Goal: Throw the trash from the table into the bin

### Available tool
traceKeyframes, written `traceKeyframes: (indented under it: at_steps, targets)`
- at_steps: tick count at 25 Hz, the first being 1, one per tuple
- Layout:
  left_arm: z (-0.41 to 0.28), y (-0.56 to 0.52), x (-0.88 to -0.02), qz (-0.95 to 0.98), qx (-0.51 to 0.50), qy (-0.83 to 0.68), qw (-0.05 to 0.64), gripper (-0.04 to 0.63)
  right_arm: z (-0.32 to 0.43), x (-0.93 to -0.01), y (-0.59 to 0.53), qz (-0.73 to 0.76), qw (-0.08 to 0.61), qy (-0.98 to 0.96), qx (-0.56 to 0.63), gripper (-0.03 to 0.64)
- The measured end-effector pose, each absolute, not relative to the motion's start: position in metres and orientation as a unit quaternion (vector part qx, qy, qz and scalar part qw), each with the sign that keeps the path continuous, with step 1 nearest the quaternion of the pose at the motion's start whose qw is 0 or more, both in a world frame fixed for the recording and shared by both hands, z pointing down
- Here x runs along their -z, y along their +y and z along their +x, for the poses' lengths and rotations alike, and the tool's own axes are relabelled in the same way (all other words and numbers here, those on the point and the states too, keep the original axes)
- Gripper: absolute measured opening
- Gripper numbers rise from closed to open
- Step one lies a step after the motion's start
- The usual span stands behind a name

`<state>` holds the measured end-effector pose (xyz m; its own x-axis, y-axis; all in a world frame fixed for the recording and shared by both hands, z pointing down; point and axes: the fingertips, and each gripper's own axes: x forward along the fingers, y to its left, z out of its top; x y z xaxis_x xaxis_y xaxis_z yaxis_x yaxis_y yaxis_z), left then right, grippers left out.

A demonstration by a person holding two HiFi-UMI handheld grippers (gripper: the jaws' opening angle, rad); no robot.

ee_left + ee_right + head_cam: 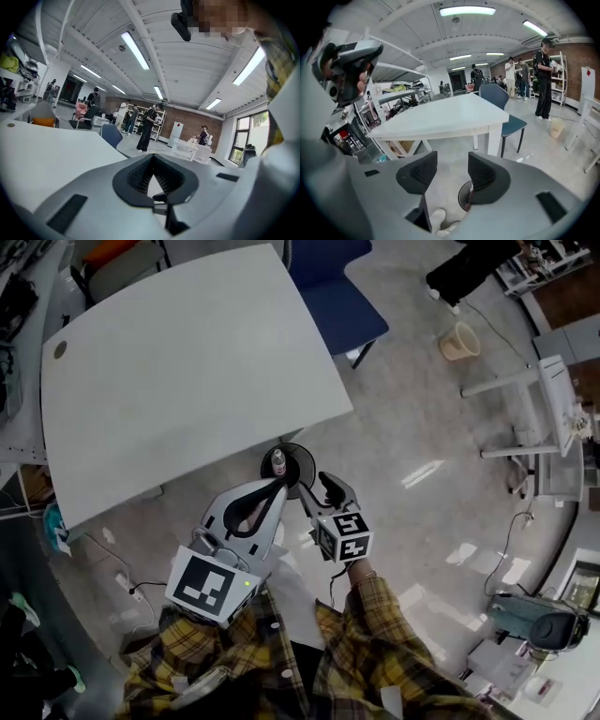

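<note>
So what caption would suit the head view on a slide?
Left gripper shut, right gripper open, above a bin holding a bottle, beside a white table.

Blocked far left by table (187, 371), near corner just beside bin (302, 457); hemmed farther right by blue chair (337, 296) at table's edge. Passable over open floor (412, 427) right of bin.

A blue chair (333, 296) stands on the pale grey floor (422, 437), with a small beige bucket (459, 341) well apart to its right. A white metal rack (553, 399) stands further right, and a power strip (137, 593) lies at lower left. Across the room, people (543, 79) stand by shelves (558, 75) near a brick wall (187, 124).
</note>
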<state>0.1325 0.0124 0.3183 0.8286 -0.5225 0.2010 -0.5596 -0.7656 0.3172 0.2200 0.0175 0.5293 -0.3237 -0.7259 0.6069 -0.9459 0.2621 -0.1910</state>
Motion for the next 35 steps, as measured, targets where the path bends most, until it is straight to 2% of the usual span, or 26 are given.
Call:
traceKeyframes:
  at_steps: [11, 19, 29, 35]
  targets:
    - [0.066, 0.018, -0.254, 0.922, -0.012, -0.359, 0.145, 0.008, 0.147, -0.354, 0.005, 0.492, 0.105, -0.846, -0.178, 0.118]
    - [0.012, 0.016, -0.223, 0.912, 0.006, -0.393, 0.118, 0.008, 0.063, -0.251, -0.002, 0.435, 0.028, -0.891, -0.125, 0.067]
    - [-0.066, 0.009, -0.202, 0.884, 0.017, -0.458, 0.092, 0.008, -0.023, -0.211, -0.017, 0.383, 0.032, -0.921, -0.067, 0.001]
    - [-0.103, 0.008, -0.196, 0.864, 0.022, -0.496, 0.084, 0.008, -0.064, -0.207, -0.014, 0.340, 0.052, -0.936, -0.068, -0.002]
